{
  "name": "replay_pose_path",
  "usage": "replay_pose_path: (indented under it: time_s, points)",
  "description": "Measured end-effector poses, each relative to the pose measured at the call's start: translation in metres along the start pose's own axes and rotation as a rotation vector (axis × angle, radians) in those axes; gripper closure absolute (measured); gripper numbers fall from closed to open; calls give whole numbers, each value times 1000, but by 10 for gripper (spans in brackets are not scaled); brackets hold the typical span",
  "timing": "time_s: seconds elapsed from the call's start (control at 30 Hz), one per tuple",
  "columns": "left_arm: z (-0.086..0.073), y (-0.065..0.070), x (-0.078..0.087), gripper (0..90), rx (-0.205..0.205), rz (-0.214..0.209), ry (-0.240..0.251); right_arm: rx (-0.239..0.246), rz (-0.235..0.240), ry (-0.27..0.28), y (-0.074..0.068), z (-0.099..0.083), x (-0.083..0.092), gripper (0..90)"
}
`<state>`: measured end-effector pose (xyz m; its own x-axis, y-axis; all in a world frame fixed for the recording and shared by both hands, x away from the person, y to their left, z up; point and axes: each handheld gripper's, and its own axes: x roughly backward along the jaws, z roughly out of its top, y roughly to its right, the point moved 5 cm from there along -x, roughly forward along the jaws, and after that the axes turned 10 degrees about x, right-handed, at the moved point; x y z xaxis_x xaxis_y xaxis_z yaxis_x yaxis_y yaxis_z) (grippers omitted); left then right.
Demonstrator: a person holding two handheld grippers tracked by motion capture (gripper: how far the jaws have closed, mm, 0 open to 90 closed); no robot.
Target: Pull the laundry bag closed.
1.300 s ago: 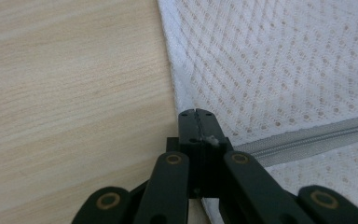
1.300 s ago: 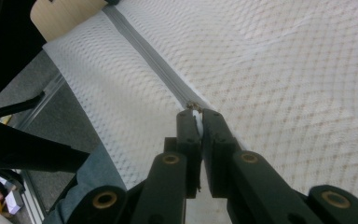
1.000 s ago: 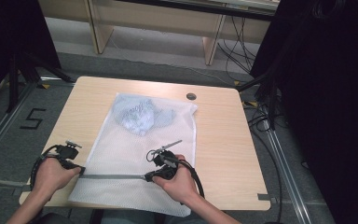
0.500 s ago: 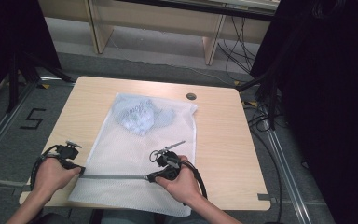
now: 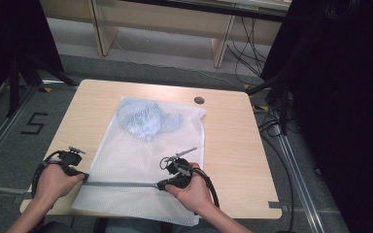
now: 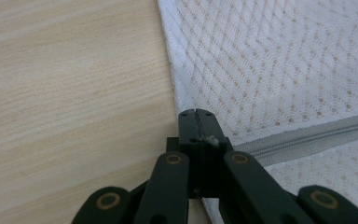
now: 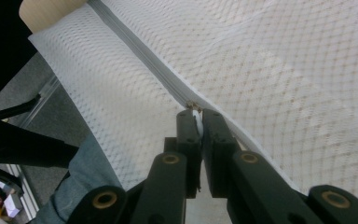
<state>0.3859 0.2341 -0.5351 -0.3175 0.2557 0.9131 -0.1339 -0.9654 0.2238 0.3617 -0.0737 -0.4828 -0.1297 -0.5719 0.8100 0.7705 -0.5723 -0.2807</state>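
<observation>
While the white mesh bag (image 5: 141,165) lies flat on the wooden table (image 5: 233,141), with a crumpled bluish garment (image 5: 143,119) inside at its far end, I work along the grey zipper (image 5: 121,184) that crosses its near end from side to side. My left claw (image 6: 200,126) is closed tight on the bag's left edge, just where the zipper tape meets the seam; a scrap of mesh shows between its tips. My right claw (image 7: 196,122) is also pressed together, pinching the small pull tab (image 7: 195,112) of the zipper, and it sits about two thirds of the way across the bag toward its right side.

The relation that matters: the zipper's long axis runs straight from one claw to the other, nearly parallel to the table's near edge. The left claw anchors one end; the right claw holds the slider on the same line. I judge that the coming move is a pull along this axis, away from the left claw, with the left hand (image 5: 53,182) holding the fabric taut. Any drift off the line could jam the slider in the mesh.
</observation>
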Motion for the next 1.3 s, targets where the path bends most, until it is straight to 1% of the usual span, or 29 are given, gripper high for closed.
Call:
replay_pose_path:
  time_s: [0.03,0.1,0.17,0.2,0.23,0.27,0.37,0.43,0.47,0.5,0.53,0.63,0.67,0.73,0.77,0.8,0.83,0.9,0.97,1.0,1.1,1.13,1.2,1.3]
  points:
    - [0,0,0,898,0,0,0,-1,-6,1,1,0,0,871]
    - [0,0,0,898,0,-1,0,-3,-1,0,1,-1,1,870]
    - [0,0,0,898,0,0,-1,-16,-5,-7,2,-2,2,871]
    - [0,0,0,898,1,2,-2,-19,-14,-8,3,-3,2,871]
    - [0,0,0,898,4,-1,-4,-11,-4,2,2,-3,2,871]
    - [0,0,0,898,3,-1,-4,-13,-8,-5,2,-3,3,871]
    - [0,0,0,898,-1,0,-1,-9,-6,-3,3,-5,2,871]
    - [0,0,0,898,-3,2,-4,-14,-5,-1,3,-5,2,871]
    - [0,0,0,898,-3,2,-5,-14,-13,-4,4,-6,3,871]
    - [0,0,0,898,-2,1,-5,-24,-6,-6,3,-6,4,870]
    - [0,0,0,898,-1,-1,0,-26,-10,-7,4,-6,4,871]
    - [0,0,0,898,-3,2,-5,-17,-8,2,4,-6,6,871]
    - [0,0,0,898,-3,2,-5,-29,-9,-4,4,-6,6,871]
    - [0,0,0,898,-2,0,-1,-13,-14,4,5,-6,7,871]
    - [0,0,0,898,-4,2,-6,-25,-10,-1,5,-7,7,871]
    - [0,0,0,898,-6,2,-6,-9,-14,5,6,-7,7,871]
    - [0,0,0,898,-7,2,-7,-18,-17,0,6,-8,7,871]
    - [0,0,0,898,-8,2,-8,-18,-16,2,8,-9,8,871]
    - [0,0,0,898,-7,2,-7,-33,-15,-7,7,-10,9,871]
    - [0,0,0,898,-8,3,-8,-22,-17,-1,8,-10,10,871]
    - [0,0,0,898,-9,4,-7,-27,-14,-5,9,-11,11,871]
    - [0,0,0,898,-9,4,-7,-17,-22,0,9,-11,11,871]
    - [0,0,0,898,-9,4,-7,-33,-23,-6,9,-11,11,870]
    - [0,0,0,898,-8,3,-7,-31,-20,-8,10,-13,12,870]
